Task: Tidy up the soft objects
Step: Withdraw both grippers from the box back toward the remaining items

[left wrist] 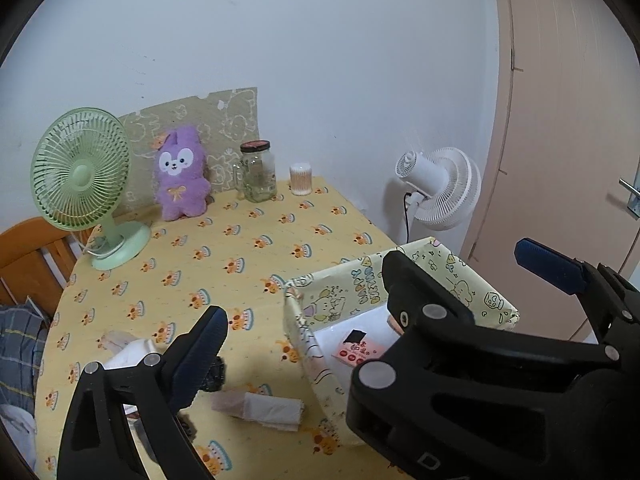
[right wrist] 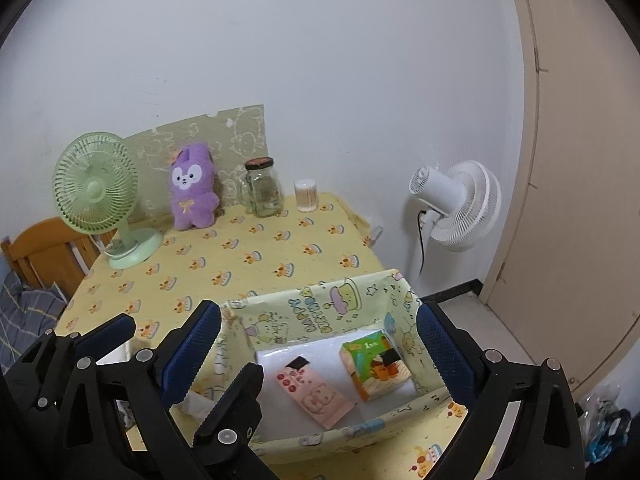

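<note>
While the desk (right wrist: pixel 248 256) fills the middle of both views under a yellow patterned cloth, a white wall stands behind it and a door (right wrist: pixel 580 200) closes the right edge. Counted: two fans, one green fan (right wrist: pixel 96 196) at left on the desk and one white fan (right wrist: pixel 460 204) at right; one purple plush (right wrist: pixel 192 192); one jar (right wrist: pixel 264 192). The fabric bin (right wrist: pixel 320 308), lower centre, holds two packets: pink tissue pack (right wrist: pixel 316 392) and green tissue pack (right wrist: pixel 376 364). The left hand-held gripper (left wrist: pixel 372 320) and the right hand-held gripper (right wrist: pixel 320 344) gape wide, gripping nothing.
</note>
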The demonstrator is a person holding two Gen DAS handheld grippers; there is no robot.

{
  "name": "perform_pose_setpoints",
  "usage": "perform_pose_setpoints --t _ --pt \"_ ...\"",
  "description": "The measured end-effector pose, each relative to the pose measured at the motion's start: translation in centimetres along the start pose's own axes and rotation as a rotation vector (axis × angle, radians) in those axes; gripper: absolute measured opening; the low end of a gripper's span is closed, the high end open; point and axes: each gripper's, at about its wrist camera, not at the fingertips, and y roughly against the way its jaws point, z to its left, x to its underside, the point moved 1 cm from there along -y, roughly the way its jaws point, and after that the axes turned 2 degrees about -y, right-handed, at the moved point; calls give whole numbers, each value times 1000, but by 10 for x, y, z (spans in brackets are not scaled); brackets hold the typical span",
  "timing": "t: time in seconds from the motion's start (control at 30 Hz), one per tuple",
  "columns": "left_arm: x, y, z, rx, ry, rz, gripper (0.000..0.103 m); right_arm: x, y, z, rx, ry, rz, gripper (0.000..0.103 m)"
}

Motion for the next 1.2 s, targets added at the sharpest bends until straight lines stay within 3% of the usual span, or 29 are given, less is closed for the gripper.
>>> perform_pose_setpoints --t 0.77,1.2 --pt "16 48 43 -56 13 -62 99 5 35 56 -36 46 -22 100" --pt "31 58 68 -105 36 -86 98 15 36 87 -100 73 -30 100"
